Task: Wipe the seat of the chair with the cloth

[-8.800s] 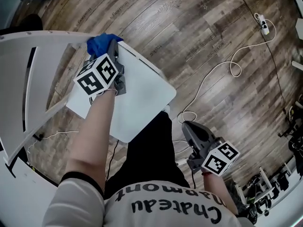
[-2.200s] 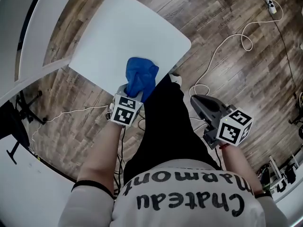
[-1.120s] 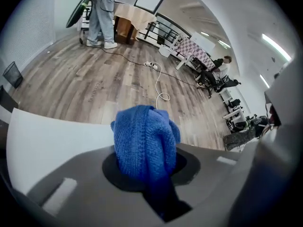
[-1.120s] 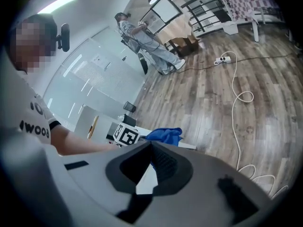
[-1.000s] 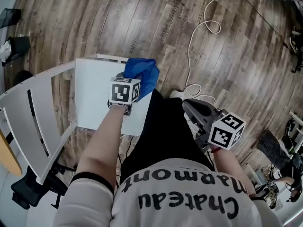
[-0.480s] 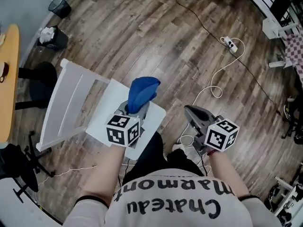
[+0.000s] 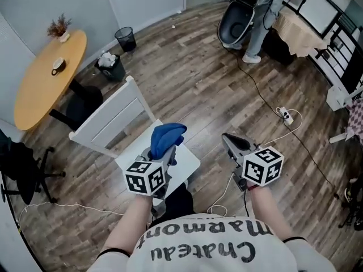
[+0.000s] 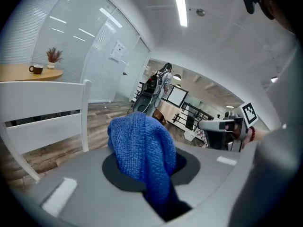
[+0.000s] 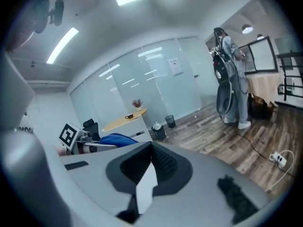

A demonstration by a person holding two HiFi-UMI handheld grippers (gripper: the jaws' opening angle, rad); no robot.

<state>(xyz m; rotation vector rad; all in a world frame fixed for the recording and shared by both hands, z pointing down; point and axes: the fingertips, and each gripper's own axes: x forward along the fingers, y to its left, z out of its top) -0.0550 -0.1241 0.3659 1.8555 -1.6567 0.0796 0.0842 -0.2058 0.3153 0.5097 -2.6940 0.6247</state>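
Note:
A white chair stands in front of me, its seat (image 7: 185,162) partly under my left gripper (image 7: 163,152) and its slatted back (image 7: 111,119) toward the far left. The left gripper is shut on a blue cloth (image 7: 167,136), which bunches up above the jaws and hangs over them (image 8: 142,151). It is held over the seat's near part; whether the cloth touches the seat is hidden. My right gripper (image 7: 228,137) hovers to the right of the chair over the floor, jaws shut (image 9: 151,149) with nothing between them.
A round wooden table (image 7: 47,79) with a cup (image 7: 57,66) stands at the far left, a black bin (image 7: 125,38) beyond it. A black office chair (image 7: 20,164) is at the left edge. A person (image 7: 258,21) stands at the back right. A white cable and power strip (image 7: 286,116) lie on the floor.
The left gripper carried the cloth across the seat back to its near part and still grips it. The head view lifted to take in the room. The right gripper stayed shut.

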